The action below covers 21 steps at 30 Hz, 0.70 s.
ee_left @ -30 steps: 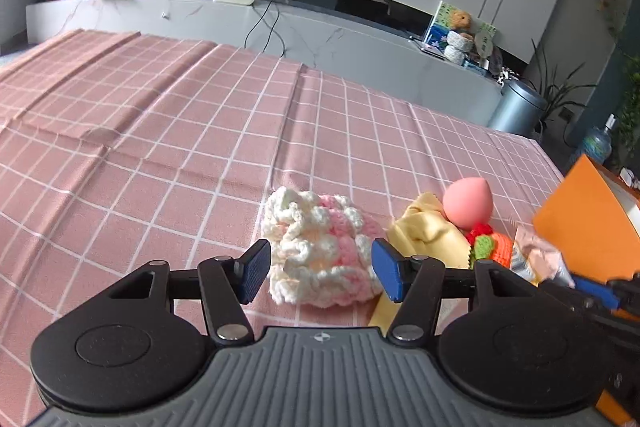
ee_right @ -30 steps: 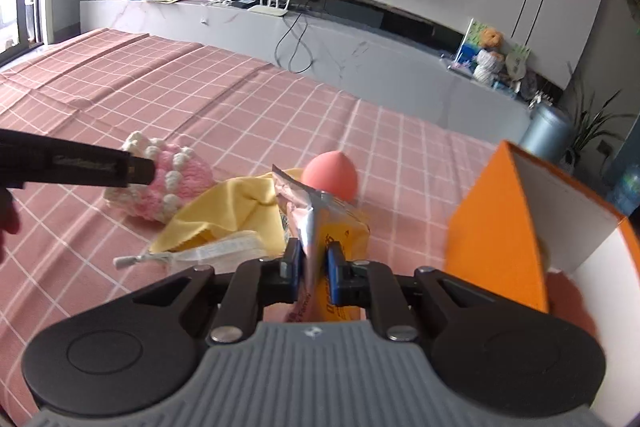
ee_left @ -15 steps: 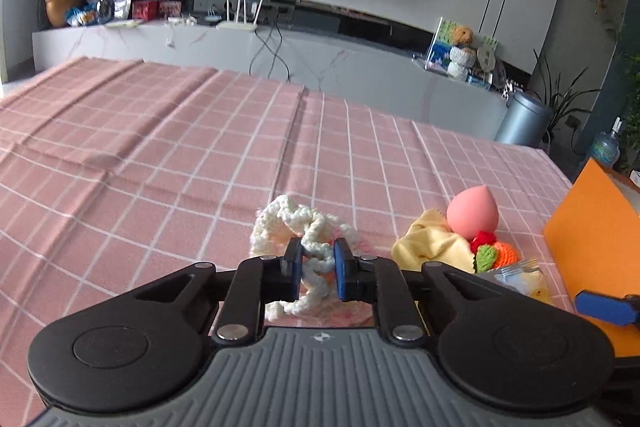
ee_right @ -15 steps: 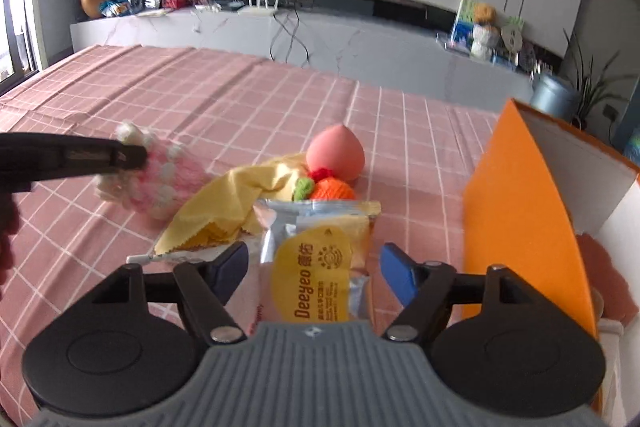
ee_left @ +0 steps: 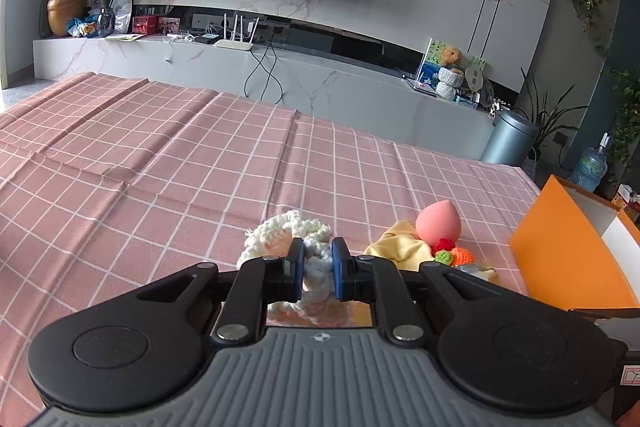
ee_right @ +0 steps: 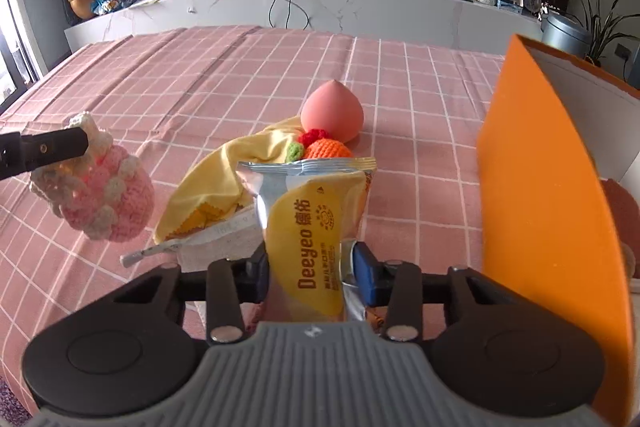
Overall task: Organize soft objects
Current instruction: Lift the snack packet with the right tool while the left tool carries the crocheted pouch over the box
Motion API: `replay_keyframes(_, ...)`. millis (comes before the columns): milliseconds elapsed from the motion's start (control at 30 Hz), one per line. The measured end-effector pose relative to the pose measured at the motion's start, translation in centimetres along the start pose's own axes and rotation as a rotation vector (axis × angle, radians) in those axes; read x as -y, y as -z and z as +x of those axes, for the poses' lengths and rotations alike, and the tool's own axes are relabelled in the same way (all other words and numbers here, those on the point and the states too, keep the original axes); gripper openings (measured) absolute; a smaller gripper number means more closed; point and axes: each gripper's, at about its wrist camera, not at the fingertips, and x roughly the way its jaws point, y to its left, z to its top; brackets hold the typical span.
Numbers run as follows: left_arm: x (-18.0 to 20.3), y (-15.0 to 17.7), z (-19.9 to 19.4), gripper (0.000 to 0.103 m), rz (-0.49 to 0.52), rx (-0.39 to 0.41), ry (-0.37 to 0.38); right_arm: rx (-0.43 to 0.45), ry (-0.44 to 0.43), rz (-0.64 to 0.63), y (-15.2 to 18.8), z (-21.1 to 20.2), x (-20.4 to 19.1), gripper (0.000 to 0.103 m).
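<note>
Crocheted pouch (ee_right: 100,201) now lifted by left tool (ee_left: 316,267), right tool (ee_right: 310,273) closing around snack packet (ee_right: 316,227)

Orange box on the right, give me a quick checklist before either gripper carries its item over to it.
1. Left gripper shut on the pink and white crocheted pouch: ok, and the pouch hangs clear of the pink checked tablecloth.
2. Right gripper on the silver and yellow snack packet: jaws have just been closing; both fingers flank it, firm grip cannot tell.
3. Orange box open: ok.
4. Room inside the box: cannot tell.
5. Pink egg-shaped sponge, yellow cloth and small orange crocheted fruit lie outside the box: not ok.
</note>
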Motion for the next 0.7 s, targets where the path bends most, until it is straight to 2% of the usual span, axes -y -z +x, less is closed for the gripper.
replay_keyframes(367, 3.4, -1.9, -5.2, 0.015, 0.036, 0.095, 0.053, 0.146, -0.082, 0.029, -0.5, -7.4, 0.5, 0.039)
replay_keyframes(533, 6.2, -2.7, -7.1, 0.015, 0.06, 0.128, 0.123, 0.198, -0.099, 0.076, -0.2, -11.1, 2.6, 0.04)
replay_keyframes(700, 10.5, -3.0, -8.0, 0.015, 0.143, 0.146, 0.217, 0.235, -0.092, 0.11, 0.3, -14.2, 5.9, 0.04)
